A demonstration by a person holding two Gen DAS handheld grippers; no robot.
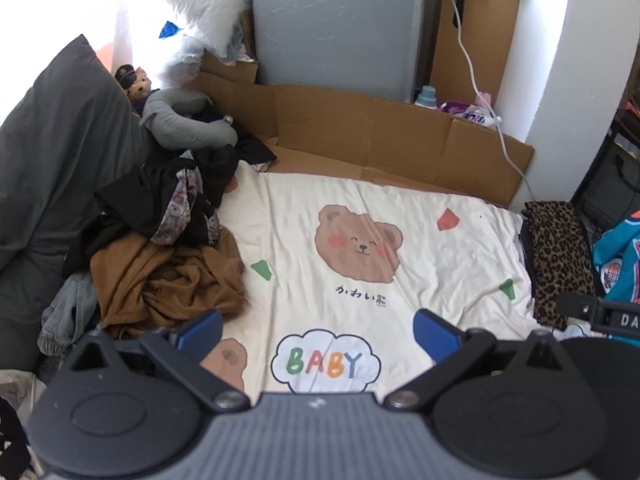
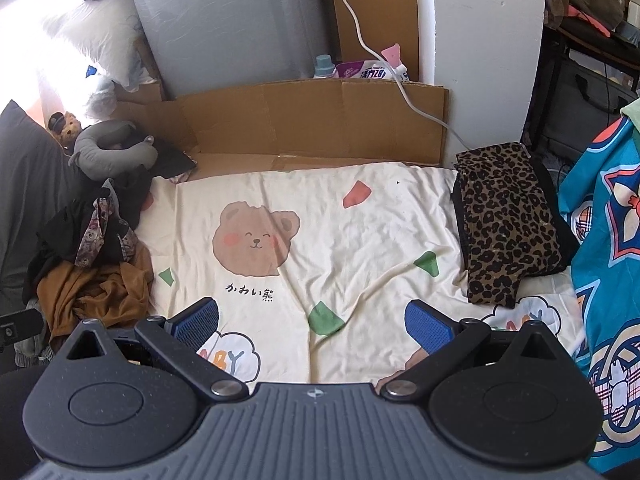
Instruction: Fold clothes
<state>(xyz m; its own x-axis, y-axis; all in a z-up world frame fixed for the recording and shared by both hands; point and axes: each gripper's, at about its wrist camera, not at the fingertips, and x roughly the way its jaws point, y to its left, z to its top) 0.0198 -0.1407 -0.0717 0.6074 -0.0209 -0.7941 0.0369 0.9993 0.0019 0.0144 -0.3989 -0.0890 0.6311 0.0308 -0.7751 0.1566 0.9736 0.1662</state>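
Both grippers hang over a bed with a cream bear-print sheet [image 1: 360, 208], and neither grasps anything. The left gripper [image 1: 318, 330] has its blue fingers [image 1: 200, 330] spread wide over the "BABY" cloud print. The right gripper [image 2: 312, 326] is likewise released, its fingers [image 2: 430, 330] apart above bare sheet.

The clothes lie in two places. An unfolded heap [image 1: 168, 248] sits at 9 o'clock in the left view: a brown garment [image 1: 172, 280] at the near end, black and patterned pieces piled on it, denim [image 1: 68, 312] at the edge. A leopard-print piece [image 2: 504, 220] lies flat at 2 o'clock in the right view, at the sheet's right edge.

Behind the heap rests a grey neck pillow [image 1: 180, 124] with a small teddy [image 1: 138, 82] beside it. Cardboard [image 1: 360, 128] lines the far side of the bed, and a white cable [image 2: 400, 80] drapes over it.
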